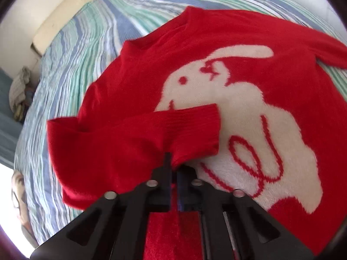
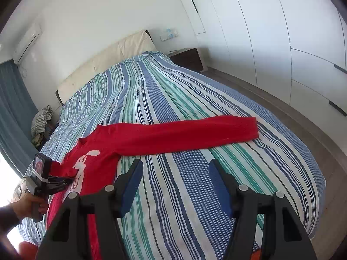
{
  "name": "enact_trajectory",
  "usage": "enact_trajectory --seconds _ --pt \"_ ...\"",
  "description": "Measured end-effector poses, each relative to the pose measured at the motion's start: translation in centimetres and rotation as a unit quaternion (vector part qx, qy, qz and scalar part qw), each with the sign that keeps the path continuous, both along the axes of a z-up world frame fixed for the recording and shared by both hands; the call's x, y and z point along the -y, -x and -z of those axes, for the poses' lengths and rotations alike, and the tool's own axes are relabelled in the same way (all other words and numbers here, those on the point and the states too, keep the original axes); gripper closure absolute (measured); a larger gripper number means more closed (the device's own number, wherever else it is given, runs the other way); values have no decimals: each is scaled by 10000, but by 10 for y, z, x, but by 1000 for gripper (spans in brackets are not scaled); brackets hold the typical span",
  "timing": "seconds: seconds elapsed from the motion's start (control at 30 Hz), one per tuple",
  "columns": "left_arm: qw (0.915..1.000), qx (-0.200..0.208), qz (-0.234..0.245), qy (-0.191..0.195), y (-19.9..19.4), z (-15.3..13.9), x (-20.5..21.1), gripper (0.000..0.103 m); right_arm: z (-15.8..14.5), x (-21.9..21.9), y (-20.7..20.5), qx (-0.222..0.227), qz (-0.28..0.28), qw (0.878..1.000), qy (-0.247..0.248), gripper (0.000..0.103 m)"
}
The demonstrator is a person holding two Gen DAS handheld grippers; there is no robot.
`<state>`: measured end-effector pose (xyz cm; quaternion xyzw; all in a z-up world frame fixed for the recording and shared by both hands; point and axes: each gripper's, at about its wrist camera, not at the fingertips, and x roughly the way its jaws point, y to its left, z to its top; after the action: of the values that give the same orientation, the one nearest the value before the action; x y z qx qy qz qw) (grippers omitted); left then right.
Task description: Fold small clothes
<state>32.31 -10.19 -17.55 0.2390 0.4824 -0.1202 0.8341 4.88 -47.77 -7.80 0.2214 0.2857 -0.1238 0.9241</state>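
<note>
A red sweater [image 1: 216, 43] with a white rabbit [image 1: 249, 117] on its front lies flat on the striped bed [image 1: 86, 49]. My left gripper [image 1: 174, 166] is shut on the cuff end of its left sleeve [image 1: 151, 134] and holds it folded over the sweater's front. In the right wrist view the sweater [image 2: 97, 158] lies at the left, its other sleeve [image 2: 190, 134] stretched out to the right across the bed [image 2: 195, 184]. My right gripper [image 2: 175, 173] is open and empty above the bed, just in front of that sleeve. The left gripper [image 2: 65, 181] shows there too.
A cream headboard [image 2: 104, 65] stands at the bed's far end, with a dark nightstand [image 2: 188, 58] beside it. White wardrobe doors [image 2: 282, 32] line the right wall. A blue curtain [image 2: 13, 112] and a pile of cloth [image 2: 41, 119] are at the left.
</note>
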Motion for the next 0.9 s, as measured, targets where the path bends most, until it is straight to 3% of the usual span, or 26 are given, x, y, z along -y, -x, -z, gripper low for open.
enact_trajectory --seconds 0.1,0.17,0.23,0.3,0.47,0.53,0.6,0.67,0.77,0.83,0.9 --pt "9925 380 -803 842 -4 -40 -50 100 2 6 1 49 106 9999 -77 40" --pt "9786 610 -1489 1286 -7 -68 -106 100 4 9 2 61 164 9998 -126 40" --pt "9560 826 -2331 1575 -10 -88 -178 100 4 11 3 75 212 9996 -146 40" --pt "9292 991 -3183 1595 -9 -95 -251 100 5 12 2 59 236 9996 -147 40" --pt "8740 859 -4664 1060 3 -57 -378 101 6 5 -6 -77 173 9998 -8 40" --pt "8570 617 -4993 1118 11 -31 -402 101 7 0 -9 -166 118 9997 110 40" --pt "8457 378 -5184 1207 12 -6 -410 101 8 -4 -11 -243 63 9995 203 40" --pt "8412 225 -5262 1222 16 12 -409 101 9 -6 -13 -338 58 9991 257 40" --pt "8440 248 -5237 1133 21 28 -406 101 14 -4 -16 -491 90 9984 256 40" --pt "8529 267 -5119 991 20 34 -403 100 17 -2 -19 -605 127 9978 221 40" --pt "8694 305 -4877 730 20 31 -393 96 18 -2 -23 -745 165 9967 268 40"
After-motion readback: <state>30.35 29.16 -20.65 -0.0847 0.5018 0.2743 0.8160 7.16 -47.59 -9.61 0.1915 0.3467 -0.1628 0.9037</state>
